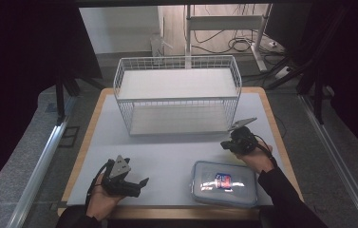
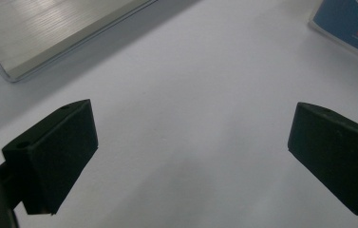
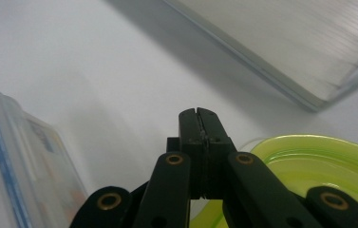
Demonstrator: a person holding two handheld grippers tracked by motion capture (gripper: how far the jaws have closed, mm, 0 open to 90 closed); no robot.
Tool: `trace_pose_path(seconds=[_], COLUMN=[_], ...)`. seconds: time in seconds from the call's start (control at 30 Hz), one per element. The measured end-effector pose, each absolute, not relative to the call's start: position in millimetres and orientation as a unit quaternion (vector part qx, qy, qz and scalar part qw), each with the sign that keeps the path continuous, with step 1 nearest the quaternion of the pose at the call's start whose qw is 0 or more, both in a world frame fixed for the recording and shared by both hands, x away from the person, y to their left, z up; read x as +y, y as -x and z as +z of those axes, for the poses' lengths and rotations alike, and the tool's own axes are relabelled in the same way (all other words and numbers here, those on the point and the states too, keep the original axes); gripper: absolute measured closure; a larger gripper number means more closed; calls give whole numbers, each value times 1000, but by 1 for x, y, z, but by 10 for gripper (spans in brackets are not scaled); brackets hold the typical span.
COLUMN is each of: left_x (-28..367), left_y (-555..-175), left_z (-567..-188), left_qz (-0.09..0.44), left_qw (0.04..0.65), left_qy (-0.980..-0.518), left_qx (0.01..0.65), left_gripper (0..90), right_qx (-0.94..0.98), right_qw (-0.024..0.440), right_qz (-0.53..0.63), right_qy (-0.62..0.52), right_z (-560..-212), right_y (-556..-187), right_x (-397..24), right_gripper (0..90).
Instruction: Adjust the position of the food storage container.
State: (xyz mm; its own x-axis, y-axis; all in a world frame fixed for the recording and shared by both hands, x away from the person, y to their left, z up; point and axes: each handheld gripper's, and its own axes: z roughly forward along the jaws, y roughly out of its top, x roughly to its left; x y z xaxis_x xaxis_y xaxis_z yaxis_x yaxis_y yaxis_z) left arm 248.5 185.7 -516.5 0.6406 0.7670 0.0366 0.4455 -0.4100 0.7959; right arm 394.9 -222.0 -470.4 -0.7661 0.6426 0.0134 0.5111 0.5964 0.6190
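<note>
My left gripper [image 1: 140,186] lies low over the table's front left, held in a hand. Its jaws stand wide open, and the left gripper view [image 2: 191,152] has only bare table between them. My right gripper [image 1: 225,144] hovers at the right, just in front of the white wire rack [image 1: 176,97]. Its jaws are pressed shut with nothing visible between them [image 3: 199,115]. A clear flat box with a blue-rimmed lid [image 1: 223,183] lies at the front right, between the two hands. A translucent yellow-green round object [image 3: 319,159] sits under the right gripper.
The two-level wire rack fills the middle back of the grey mat [image 1: 167,156]. Its base edge [image 2: 48,33] appears in the left gripper view, and the rack base [image 3: 290,42] in the right gripper view. The box [image 3: 10,161] is beside the right gripper.
</note>
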Motion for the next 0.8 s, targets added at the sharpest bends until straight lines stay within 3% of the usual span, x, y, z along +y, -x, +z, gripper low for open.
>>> trace_pose_path(seconds=[0.5, 0.8], left_x=[186, 181], left_y=[-249, -250], left_z=[-516, -512], left_qz=[192, 147], left_qw=[406, 437], left_qy=[-809, -799], left_qx=[380, 386], left_gripper=[28, 25], right_qx=[869, 852], right_qw=[120, 127], right_qz=[315, 356], right_qy=[-362, -363], right_z=[-468, -454], right_y=[-395, -359], right_x=[-253, -264], right_gripper=[899, 899])
